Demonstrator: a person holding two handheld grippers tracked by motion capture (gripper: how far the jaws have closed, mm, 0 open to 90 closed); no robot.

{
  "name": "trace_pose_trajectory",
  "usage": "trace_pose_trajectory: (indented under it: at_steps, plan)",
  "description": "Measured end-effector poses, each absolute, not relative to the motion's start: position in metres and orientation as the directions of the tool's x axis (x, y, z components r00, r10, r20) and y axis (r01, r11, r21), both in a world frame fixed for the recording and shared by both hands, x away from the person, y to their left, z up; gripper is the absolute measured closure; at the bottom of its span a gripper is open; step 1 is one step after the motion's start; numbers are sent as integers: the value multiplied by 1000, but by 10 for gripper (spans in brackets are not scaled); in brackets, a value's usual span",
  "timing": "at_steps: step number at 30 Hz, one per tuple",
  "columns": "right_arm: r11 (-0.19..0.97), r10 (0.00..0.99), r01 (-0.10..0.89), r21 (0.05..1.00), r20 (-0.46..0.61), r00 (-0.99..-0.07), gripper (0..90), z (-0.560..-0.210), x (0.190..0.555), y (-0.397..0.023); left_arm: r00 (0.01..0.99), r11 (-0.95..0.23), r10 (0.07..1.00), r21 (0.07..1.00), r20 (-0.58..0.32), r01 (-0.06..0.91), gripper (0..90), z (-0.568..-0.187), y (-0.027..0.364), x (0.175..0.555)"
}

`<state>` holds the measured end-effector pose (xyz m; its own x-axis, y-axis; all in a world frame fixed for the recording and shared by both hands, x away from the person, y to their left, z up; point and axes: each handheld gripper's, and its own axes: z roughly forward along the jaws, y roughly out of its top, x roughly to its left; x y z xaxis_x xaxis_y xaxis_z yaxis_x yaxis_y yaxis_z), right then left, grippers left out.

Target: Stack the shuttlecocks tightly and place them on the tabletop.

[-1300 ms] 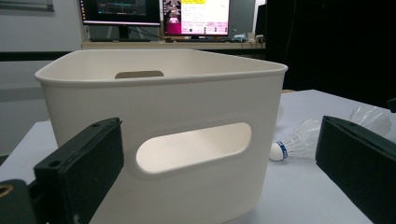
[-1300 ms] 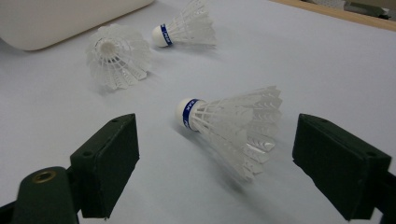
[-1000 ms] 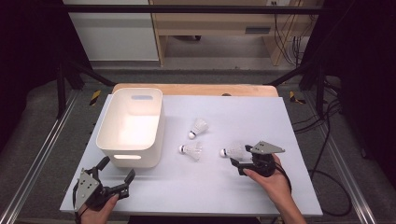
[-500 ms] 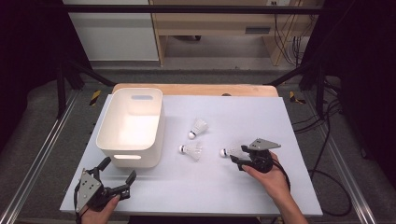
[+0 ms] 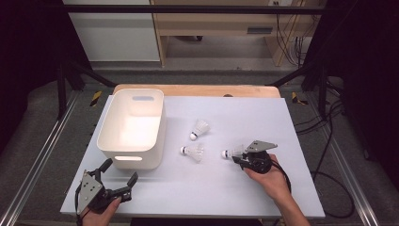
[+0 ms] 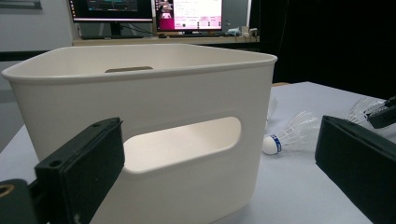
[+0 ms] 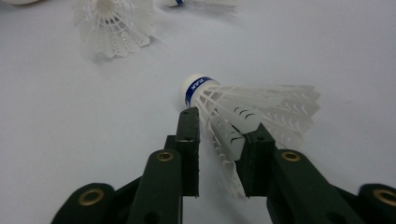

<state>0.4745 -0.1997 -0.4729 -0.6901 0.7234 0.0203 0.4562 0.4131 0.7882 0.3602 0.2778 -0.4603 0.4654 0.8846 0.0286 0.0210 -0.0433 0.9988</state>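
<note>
The right gripper [image 5: 238, 157] has just been closing its jaws, and the feather skirt of a shuttlecock [image 7: 243, 114] now sits between them. In the right gripper view both pads press into the white feathers, which are bent inward, and the cork with its blue band points away from the hand. Compared with a second ago, the jaws stood wide around this shuttlecock; now they are clamped on it. The shuttlecock rests on the tabletop [image 5: 291, 122], right of centre, toward the near edge. Judged from this, the grasp is made and a lift is the next step, most likely toward the white bin [image 5: 131, 123].

The left gripper [image 5: 120, 181] rests near the front left corner of the tabletop with its jaws apart and nothing between them. It has held that place over the last second. It points at the near wall of the bin, just beside the handle slot.

Two further shuttlecocks lie loose at mid tabletop: the middle one [image 5: 193, 151] just right of the bin's near right corner, the far one [image 5: 200, 128] behind it.

Open room:
- The right edge and far right corner of the tabletop are bare.
- The direct path to the bin crosses the middle one, so the carry needs height to clear it and the bin rim.
- The feathers are fragile; a hard clamp may crease them.
</note>
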Motion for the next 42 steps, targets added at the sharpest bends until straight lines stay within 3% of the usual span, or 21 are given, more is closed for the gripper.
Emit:
trace_pose_trajectory:
  at_steps: [9,20,42]
  plan:
    - [428,688,442,788,32,-725,891,-472,472,-200,463,-39,886,999,25,22,16,-460,278,360]
    - [374,678,427,823,72,-732,900,-466,471,-192,451,-27,893,999,12,26,16,-461,281,360]
    - [369,596,393,842,110,-795,900,-471,490,-118,477,13,879,1000,-24,26,16,-460,279,362]
